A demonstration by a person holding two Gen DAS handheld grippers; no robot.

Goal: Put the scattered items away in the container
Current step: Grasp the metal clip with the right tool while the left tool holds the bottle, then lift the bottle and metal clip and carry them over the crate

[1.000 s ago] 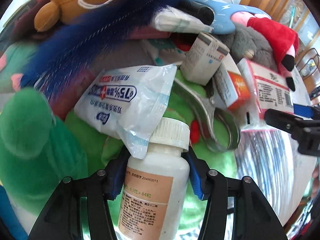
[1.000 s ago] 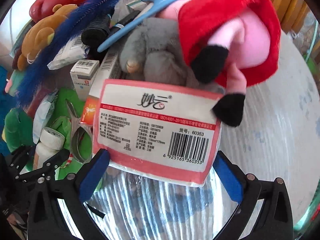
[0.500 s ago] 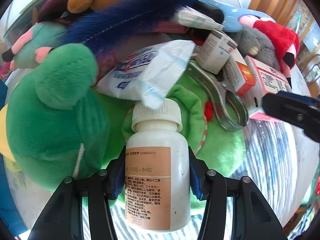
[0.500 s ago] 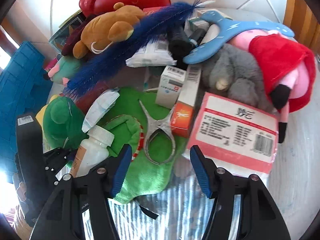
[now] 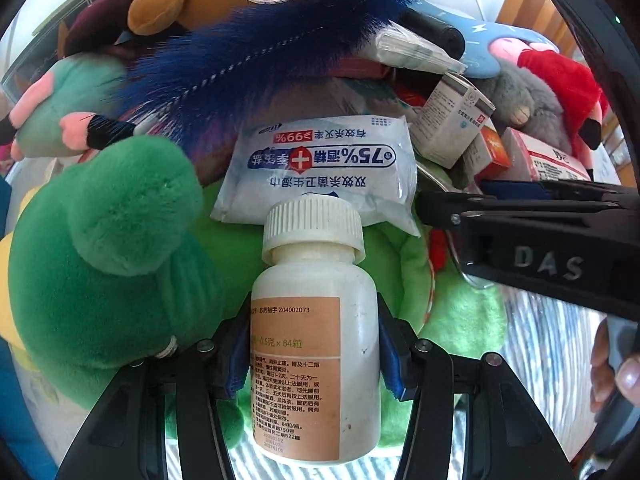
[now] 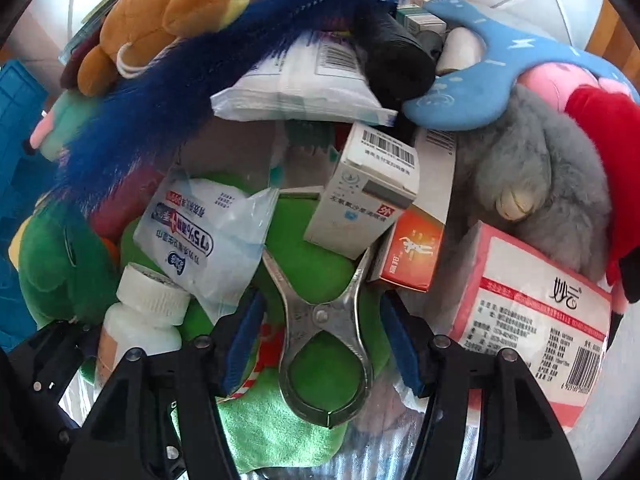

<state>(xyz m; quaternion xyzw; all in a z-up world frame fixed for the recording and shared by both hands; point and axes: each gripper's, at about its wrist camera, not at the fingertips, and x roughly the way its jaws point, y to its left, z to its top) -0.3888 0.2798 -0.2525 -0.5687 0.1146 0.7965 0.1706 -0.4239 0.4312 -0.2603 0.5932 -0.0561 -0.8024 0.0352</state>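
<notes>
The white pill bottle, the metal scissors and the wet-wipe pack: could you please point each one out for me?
white pill bottle (image 5: 314,344): left wrist view, on its orange label.
metal scissors (image 6: 320,314): right wrist view, on the pivot screw.
wet-wipe pack (image 5: 320,168): left wrist view, on its printed front.

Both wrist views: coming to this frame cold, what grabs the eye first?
The white pill bottle clamped upright in the left gripper fills the foreground of the left view. In the right view, metal scissors lie on a green plush toy between the right gripper's blue pads, which do not touch them. Behind both, a long blue feathery piece sweeps across a heaped pile of toys and boxes.
</notes>
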